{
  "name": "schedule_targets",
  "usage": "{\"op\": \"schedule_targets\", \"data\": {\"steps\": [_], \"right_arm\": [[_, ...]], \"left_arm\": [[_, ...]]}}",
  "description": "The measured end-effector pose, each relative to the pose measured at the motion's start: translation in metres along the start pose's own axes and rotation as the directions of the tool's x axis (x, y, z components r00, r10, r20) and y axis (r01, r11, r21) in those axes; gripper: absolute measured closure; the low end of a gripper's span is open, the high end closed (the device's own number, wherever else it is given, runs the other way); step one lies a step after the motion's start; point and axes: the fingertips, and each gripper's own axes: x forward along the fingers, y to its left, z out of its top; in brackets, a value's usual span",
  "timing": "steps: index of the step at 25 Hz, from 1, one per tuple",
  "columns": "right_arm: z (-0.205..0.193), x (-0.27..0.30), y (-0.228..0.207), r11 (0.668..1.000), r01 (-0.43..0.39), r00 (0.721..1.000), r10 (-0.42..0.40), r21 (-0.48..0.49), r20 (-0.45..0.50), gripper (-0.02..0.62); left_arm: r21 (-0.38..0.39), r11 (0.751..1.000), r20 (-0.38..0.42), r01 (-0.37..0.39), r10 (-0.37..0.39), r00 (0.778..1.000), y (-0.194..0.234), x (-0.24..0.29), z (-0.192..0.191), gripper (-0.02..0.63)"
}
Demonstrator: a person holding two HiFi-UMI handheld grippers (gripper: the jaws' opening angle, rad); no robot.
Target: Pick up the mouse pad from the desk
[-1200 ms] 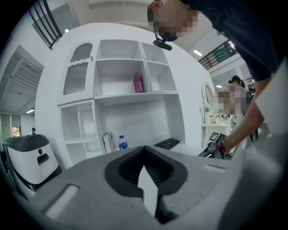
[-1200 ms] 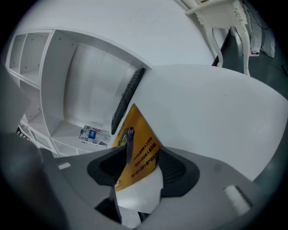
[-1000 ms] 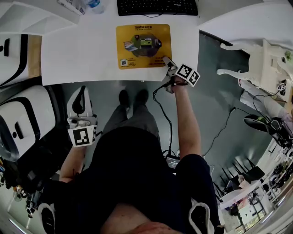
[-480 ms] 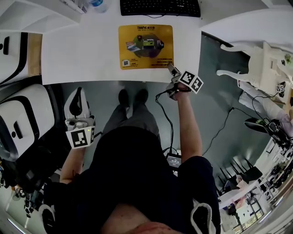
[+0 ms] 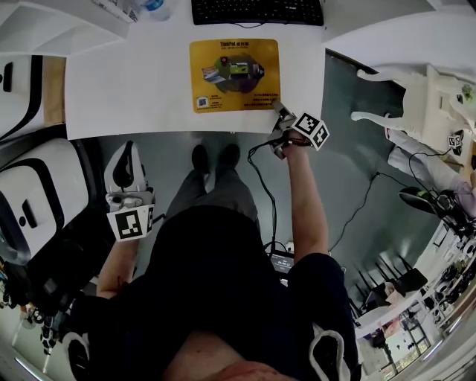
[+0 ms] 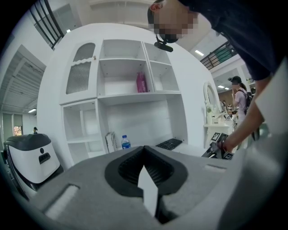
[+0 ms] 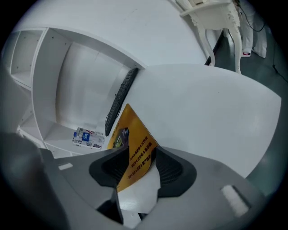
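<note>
The yellow mouse pad (image 5: 234, 74) lies flat on the white desk (image 5: 126, 89), just in front of the black keyboard (image 5: 256, 11). My right gripper (image 5: 277, 108) is at the pad's near right corner. In the right gripper view that corner of the mouse pad (image 7: 132, 139) sits between the jaws of my right gripper (image 7: 137, 150). They have just been closing, and a gap still shows beside the pad. My left gripper (image 5: 128, 149) hangs low at the left, off the desk. In its own view the left gripper (image 6: 144, 148) has its tips together and holds nothing.
A water bottle (image 5: 152, 6) lies at the back of the desk by the shelves. A white and black appliance (image 5: 37, 193) stands close to my left gripper. A white ornate table (image 5: 416, 97) stands at the right, and a black cable (image 5: 264, 186) trails across the floor.
My right gripper has shifted slightly along the pad's near right corner and stays there. My left gripper has not moved.
</note>
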Motion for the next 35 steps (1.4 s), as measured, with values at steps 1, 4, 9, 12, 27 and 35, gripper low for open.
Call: {"op": "schedule_targets", "data": {"steps": [1,4,9,12,27,35], "right_arm": [[0.0,0.001,0.0,1.0,-0.003,1.0,0.003,0.0,0.001,0.411],[0.001,0.002,0.0,1.0,-0.007,1.0,0.007,-0.007,0.002,0.42],[0.0,0.004,-0.004,0.994,0.059,0.998,-0.062,-0.088,-0.033,0.46],[0.0,0.004,-0.012,0.981,0.136,0.988,-0.144,-0.138,-0.051,0.518],[0.008,-0.002,-0.001,0.987,0.121,0.993,-0.121,-0.108,0.007,0.593],[0.016,-0.02,0.057,0.98,-0.025,0.998,0.036,-0.198,0.05,0.594]], "left_arm": [[0.0,1.0,-0.001,0.001,-0.001,1.0,-0.001,0.0,0.0,0.603],[-0.004,1.0,-0.003,0.003,-0.003,1.0,-0.002,0.0,-0.003,0.603],[-0.015,1.0,-0.004,0.01,-0.01,1.0,-0.007,0.0,-0.004,0.603],[-0.022,1.0,0.001,0.009,-0.009,1.0,-0.009,-0.002,-0.005,0.603],[-0.03,0.999,0.009,-0.025,0.025,1.0,-0.003,-0.015,-0.006,0.603],[-0.023,0.999,0.018,-0.026,0.026,0.999,-0.002,-0.016,-0.003,0.603]]}}
